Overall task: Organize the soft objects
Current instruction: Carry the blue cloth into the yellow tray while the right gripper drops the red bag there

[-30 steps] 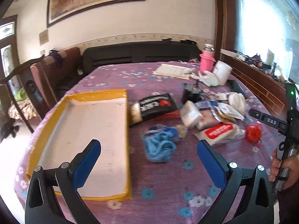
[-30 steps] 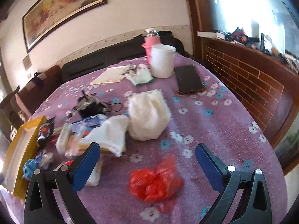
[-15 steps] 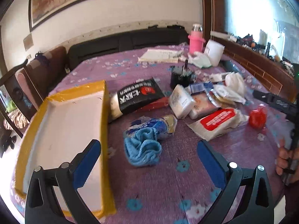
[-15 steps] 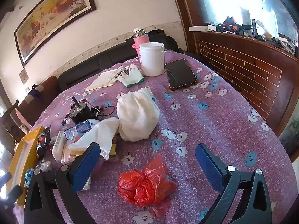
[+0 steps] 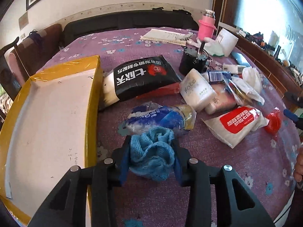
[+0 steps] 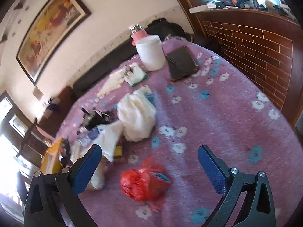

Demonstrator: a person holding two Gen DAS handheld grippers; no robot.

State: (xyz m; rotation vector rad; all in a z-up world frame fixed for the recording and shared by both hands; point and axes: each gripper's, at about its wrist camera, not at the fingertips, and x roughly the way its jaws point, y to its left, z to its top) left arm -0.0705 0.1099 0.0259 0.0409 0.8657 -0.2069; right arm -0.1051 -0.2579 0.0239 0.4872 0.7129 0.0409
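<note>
A crumpled blue knitted cloth (image 5: pixel 151 155) lies on the purple flowered tablecloth, just right of a yellow-rimmed tray (image 5: pixel 92 98) with a white floor. My left gripper (image 5: pixel 151 143) has its jaws closing on this cloth, and both blue pads press its sides. In the right wrist view my right gripper (image 6: pixel 149 149) stands open above the table. A red plastic bag (image 6: pixel 144 183) lies below the gap between its fingers, untouched. The same red bag (image 5: pixel 273 122) shows at the right edge of the left wrist view.
Behind the cloth lie a blue-and-white bag (image 5: pixel 157 119), a black packet (image 5: pixel 145 77), a tissue pack (image 5: pixel 197 89) and a red-labelled white packet (image 5: pixel 238 123). A white bag (image 6: pixel 136 113), a white jar (image 6: pixel 151 53) and a dark phone (image 6: pixel 181 62) sit further back.
My left gripper moved forward and down to the blue cloth and closed from wide open onto it. My right gripper rolled and shifted, and the red bag sits nearer its fingers.
</note>
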